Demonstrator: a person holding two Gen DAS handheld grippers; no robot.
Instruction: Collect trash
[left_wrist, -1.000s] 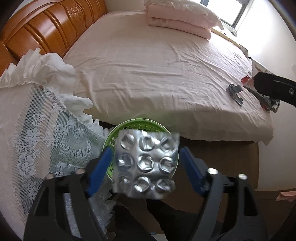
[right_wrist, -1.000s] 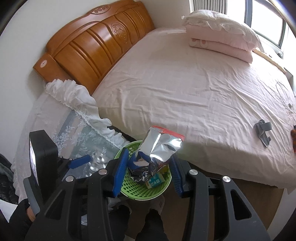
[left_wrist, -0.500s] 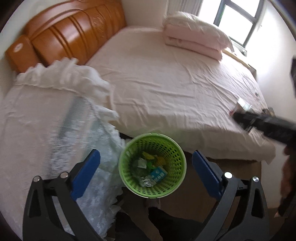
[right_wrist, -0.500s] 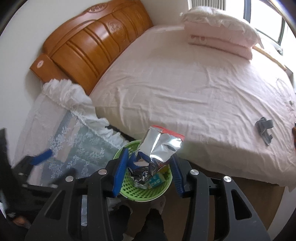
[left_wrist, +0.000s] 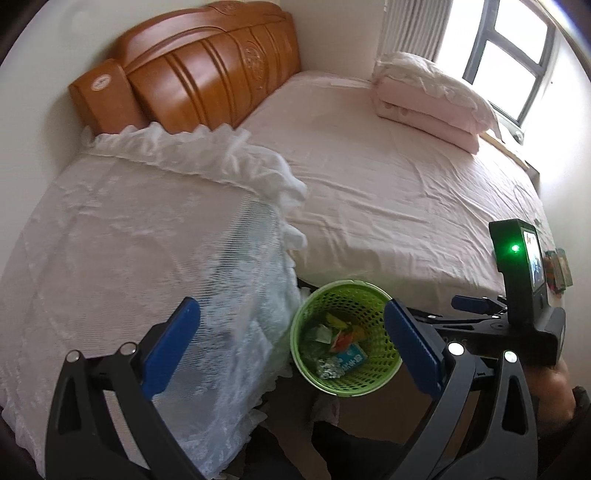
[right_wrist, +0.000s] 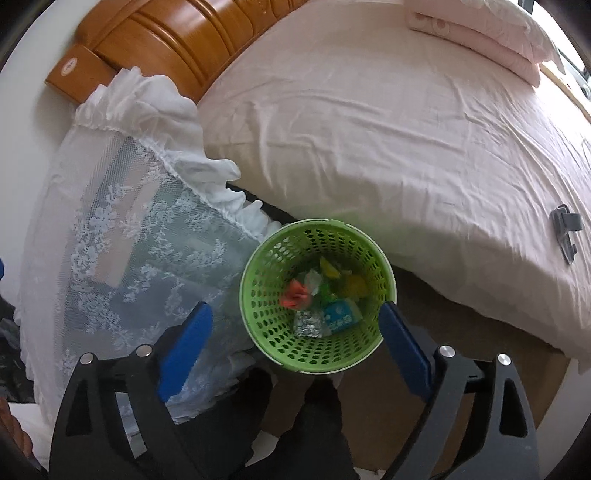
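Right wrist view looked almost straight down into the green basket, which stood on the floor in the gap between the bed and the lace-draped nightstand. I judged it had been set there so that trash from either surface could be dropped in with a short reach. At its bottom lay the collected trash: a crumpled foil blister pack, a blue carton, a red wrapper and some yellow scraps.

My right tongs were spread wide and held nothing, poised over the near rim of the basket, a position I read as the place to let things fall. My left tongs were also wide apart and empty, aimed at the same basket from its nightstand side.

Farther out, a small grey clip-like object lay on the pink sheet near the bed's right edge, well apart from the basket; I took it as a likely next pick. Folded pink bedding sat at the far end by the window, and the wooden headboard stood at the far left.
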